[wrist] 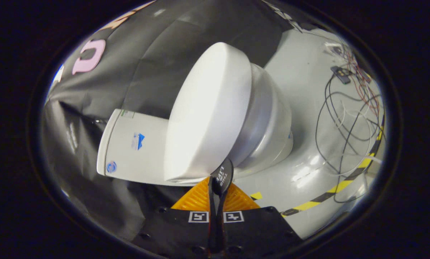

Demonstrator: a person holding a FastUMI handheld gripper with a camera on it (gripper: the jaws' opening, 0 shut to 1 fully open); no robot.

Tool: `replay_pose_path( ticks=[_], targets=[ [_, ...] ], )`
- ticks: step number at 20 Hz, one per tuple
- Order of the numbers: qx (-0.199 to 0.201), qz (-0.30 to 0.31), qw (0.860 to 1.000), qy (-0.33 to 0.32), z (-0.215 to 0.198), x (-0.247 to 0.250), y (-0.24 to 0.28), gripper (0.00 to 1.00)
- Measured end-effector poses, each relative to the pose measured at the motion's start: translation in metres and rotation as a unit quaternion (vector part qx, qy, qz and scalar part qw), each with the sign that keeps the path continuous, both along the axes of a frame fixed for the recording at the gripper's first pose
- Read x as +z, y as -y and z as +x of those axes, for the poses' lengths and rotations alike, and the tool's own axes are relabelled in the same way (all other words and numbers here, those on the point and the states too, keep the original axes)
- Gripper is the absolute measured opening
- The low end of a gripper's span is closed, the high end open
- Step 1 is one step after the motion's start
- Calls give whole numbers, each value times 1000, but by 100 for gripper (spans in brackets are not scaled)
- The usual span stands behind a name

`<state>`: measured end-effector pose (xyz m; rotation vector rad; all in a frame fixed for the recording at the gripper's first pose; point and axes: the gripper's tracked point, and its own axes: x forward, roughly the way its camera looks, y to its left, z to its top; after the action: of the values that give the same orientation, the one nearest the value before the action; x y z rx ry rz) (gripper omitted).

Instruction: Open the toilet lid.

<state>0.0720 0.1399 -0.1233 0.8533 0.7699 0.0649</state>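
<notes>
Hand-held gripper closed, fingers pressed flat together, nothing held, tips at the rim of the toilet lid. Lid down over the bowl, beside the tank. Approach step judged; next: hooking under the rim, lifting towards the tank.

White toilet lid, glossy, smooth, oval, closed flat down on the white toilet bowl, with the cistern just behind its hinge end; whole toilet looks rolled sideways in the gripper view, lid top facing the camera. A small dark tab with printed lettering sticks out from the lid's front rim, and the gripper has its two fingers pressed together on that tab, right at the rim edge. Cistern has a blue sticker on its lid and a round one near its corner.
</notes>
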Motion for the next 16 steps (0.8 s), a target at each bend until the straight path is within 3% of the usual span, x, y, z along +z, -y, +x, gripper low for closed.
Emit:
replay_pose_path(
  ticks=[4, 16],
  targets=[
    [19, -48, 998, 24, 1, 24, -5, 1],
    [20, -33, 997, 66, 2, 84, -31, 0]
  ],
)
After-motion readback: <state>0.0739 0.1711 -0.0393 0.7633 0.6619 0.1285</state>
